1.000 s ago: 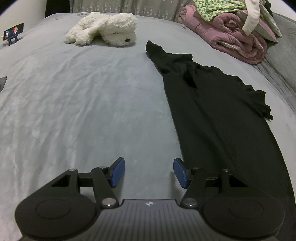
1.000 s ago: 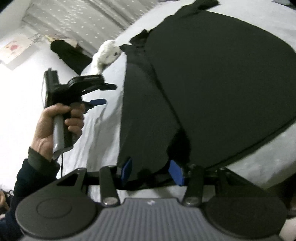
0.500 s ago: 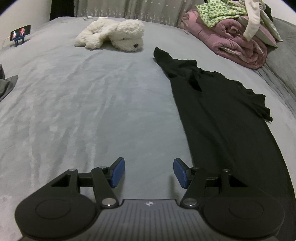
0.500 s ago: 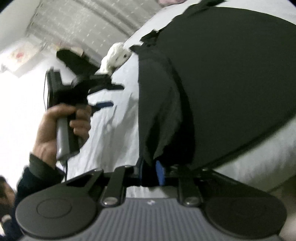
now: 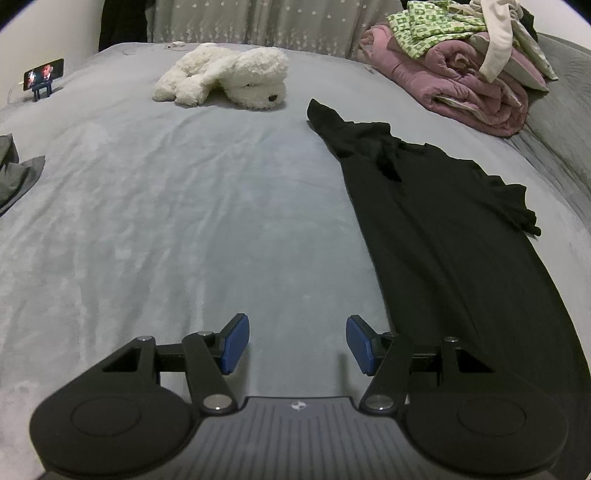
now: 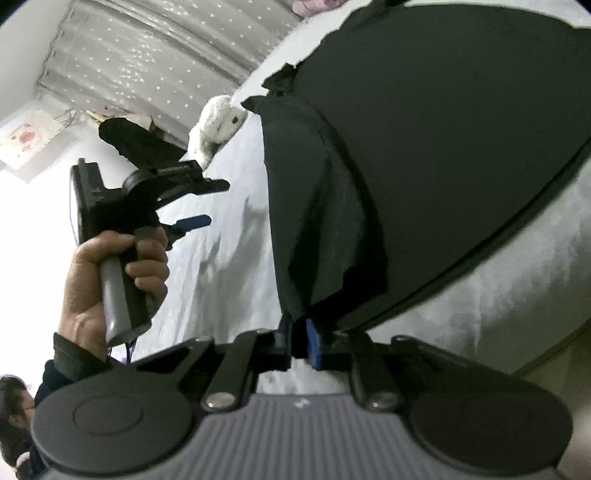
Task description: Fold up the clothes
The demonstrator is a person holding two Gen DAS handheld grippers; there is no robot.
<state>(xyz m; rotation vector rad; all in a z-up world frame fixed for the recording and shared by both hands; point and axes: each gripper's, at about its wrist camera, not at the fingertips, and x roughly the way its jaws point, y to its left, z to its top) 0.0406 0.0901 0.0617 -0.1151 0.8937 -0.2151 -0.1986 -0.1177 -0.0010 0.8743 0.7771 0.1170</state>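
Right gripper now pinched shut on near hem corner of black garment, jaws apart a second ago. Garment long on bed; fold lift possible. Left gripper open, empty, beside it.

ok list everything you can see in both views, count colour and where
black garment: one, black, spread along the right of the bed, one edge lifted
plush dog: one, white, far end of bed
bedding bundle: one, pink, far right corner
clothes heap: several, green-patterned and cream, atop the bundle
phone on stand: one, lit screen, far left
grey cloth: one, left edge
bed cover: one, grey
curtain: one, grey, star-dotted, behind bed
left gripper: black, blue pads, open above bed
right gripper: shut on garment edge
hand: one, grips left gripper's handle
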